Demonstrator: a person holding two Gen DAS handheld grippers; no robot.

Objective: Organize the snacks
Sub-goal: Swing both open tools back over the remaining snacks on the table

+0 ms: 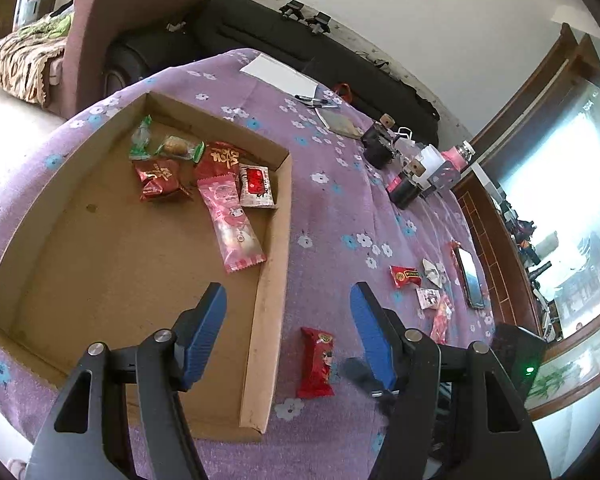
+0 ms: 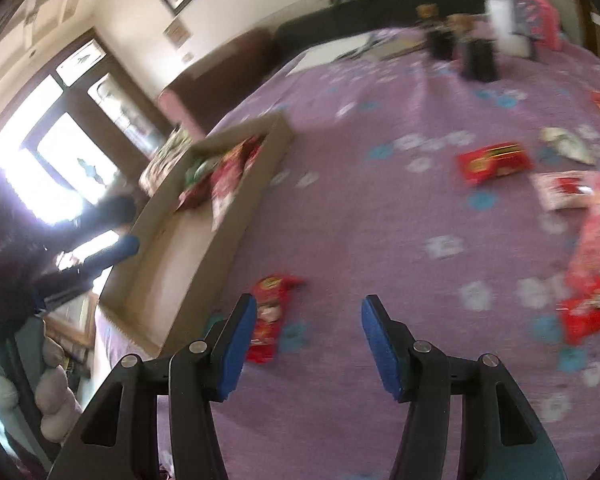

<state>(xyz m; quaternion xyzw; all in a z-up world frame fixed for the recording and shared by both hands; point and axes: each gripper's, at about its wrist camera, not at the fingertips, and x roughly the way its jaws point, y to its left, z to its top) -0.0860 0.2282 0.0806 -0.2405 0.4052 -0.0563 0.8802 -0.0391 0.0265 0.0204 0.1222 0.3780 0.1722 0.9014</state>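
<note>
Left gripper (image 1: 288, 320) with blue fingers (image 1: 206, 332) apart and empty above a cardboard tray's (image 1: 272, 264) right wall, six wrapped snacks (image 1: 204, 178) at its far end, red packet (image 1: 316, 362) on the purple flowered cloth (image 1: 332, 208), phone (image 1: 471, 278) beyond

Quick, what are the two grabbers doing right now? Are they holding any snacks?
Left gripper: open, holding nothing.
Right gripper: open, holding nothing.

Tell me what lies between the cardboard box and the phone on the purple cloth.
In the left wrist view, loose snacks lie between the cardboard box and the phone: a red packet just outside the box wall, and another red packet nearer the phone.
</note>
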